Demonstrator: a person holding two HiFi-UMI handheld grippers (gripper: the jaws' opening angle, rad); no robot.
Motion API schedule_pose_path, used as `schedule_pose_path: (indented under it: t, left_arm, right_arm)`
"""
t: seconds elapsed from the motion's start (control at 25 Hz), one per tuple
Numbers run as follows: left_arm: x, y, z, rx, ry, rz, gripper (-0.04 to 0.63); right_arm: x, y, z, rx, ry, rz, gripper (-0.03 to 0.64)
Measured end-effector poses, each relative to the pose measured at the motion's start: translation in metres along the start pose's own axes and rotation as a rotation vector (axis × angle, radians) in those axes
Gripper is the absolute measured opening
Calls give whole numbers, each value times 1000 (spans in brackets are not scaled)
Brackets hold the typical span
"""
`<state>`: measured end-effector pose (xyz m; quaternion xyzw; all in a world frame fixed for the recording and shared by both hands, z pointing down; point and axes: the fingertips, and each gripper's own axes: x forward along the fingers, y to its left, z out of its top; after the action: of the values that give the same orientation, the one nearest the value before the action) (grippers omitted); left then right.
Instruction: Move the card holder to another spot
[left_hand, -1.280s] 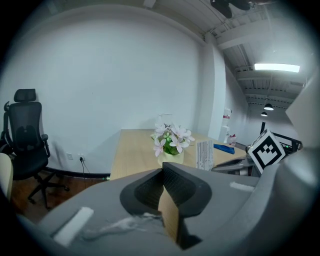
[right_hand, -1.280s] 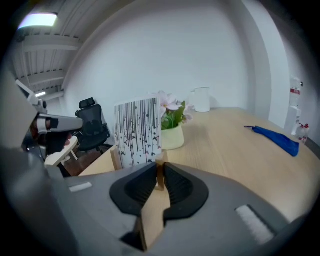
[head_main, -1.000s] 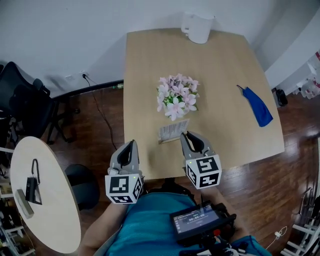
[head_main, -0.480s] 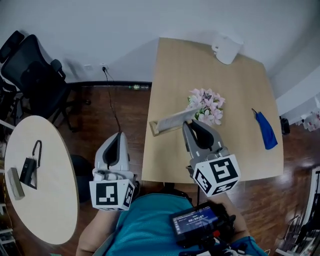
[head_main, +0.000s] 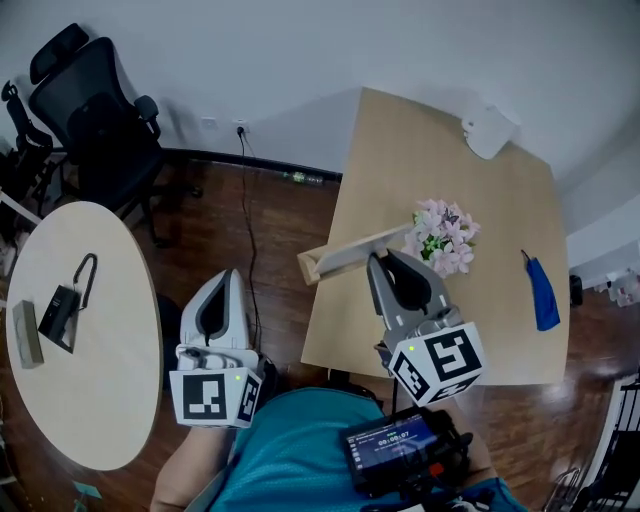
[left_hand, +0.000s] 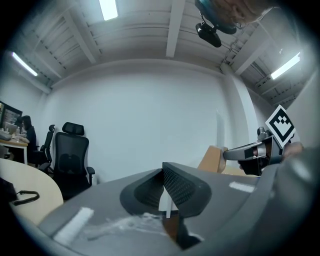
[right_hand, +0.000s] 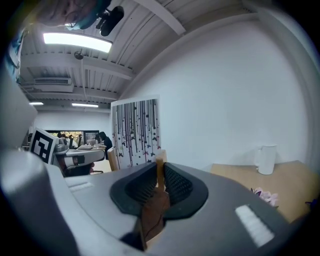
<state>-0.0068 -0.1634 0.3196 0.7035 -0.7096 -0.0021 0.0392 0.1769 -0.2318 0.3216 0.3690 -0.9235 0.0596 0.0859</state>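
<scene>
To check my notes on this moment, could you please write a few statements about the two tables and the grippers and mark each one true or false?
1. The right gripper is shut on the card holder. True.
2. The card holder stands on the round table. False: it is in the right gripper's jaws, by the near left corner of the rectangular table.
3. The flowers sit on the rectangular table. True.
4. The blue cloth lies on the round table. False: it lies near the rectangular table's right edge.
5. A white jug stands at the rectangular table's far end. True.
</scene>
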Motion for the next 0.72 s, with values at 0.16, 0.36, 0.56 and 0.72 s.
schedule_pose_path:
  t: [0.16,0.36,0.56,0.72]
  left_arm:
    - [-3,5,-5,18,13,2,12]
    - [0,5,-8,25,25,-9,9]
    - [2,5,-12,28,35,-7,9]
    - [4,4,-14,34,40,-6,9]
  right_arm:
    - [8,8,-3,2,12,20,37]
    - [14,11,-4,-1,18,30,37]
    - [14,10,-6,3,24,24,37]
    - [13,8,-7,8,25,17,37]
